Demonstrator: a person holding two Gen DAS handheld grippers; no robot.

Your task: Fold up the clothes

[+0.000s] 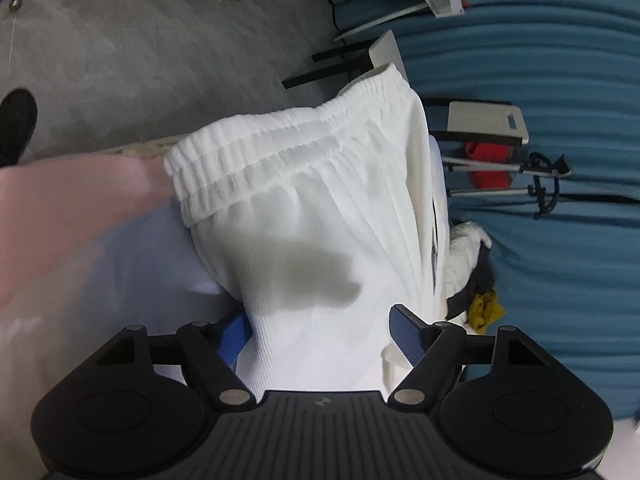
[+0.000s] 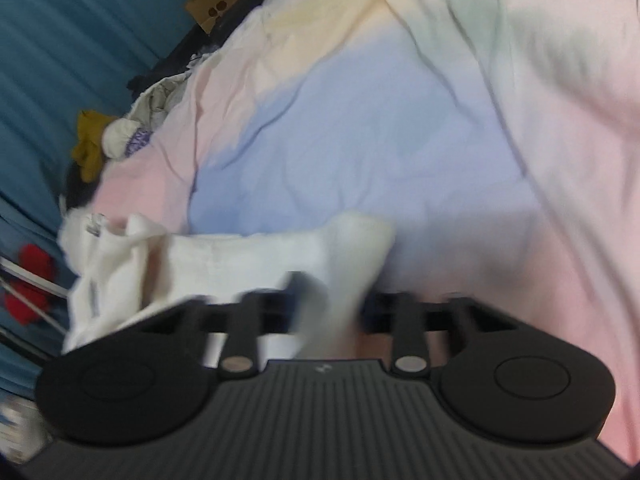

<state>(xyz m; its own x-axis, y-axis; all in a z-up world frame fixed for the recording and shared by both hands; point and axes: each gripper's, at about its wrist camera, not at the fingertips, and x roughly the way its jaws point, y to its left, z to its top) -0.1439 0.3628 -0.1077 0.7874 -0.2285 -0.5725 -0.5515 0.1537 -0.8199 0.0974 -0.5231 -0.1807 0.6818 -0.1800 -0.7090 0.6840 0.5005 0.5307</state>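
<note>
White shorts [image 1: 304, 216] with an elastic waistband fill the middle of the left wrist view, hanging over the pastel bedsheet [image 1: 80, 216]. My left gripper [image 1: 320, 332] has its blue pads [image 1: 406, 334] spread wide, with the white cloth lying between them. In the blurred right wrist view the shorts [image 2: 248, 264] trail left over the bedsheet [image 2: 360, 140]. My right gripper [image 2: 330, 312] is shut on a fold of the shorts.
A teal curtain [image 1: 560, 60] hangs along the bed's side. A pile of clothes, mustard [image 2: 90, 148], white and dark, lies at the bed's edge. A red item [image 1: 490, 168] and metal poles sit by the curtain. A cardboard bag [image 2: 214, 0] stands beyond.
</note>
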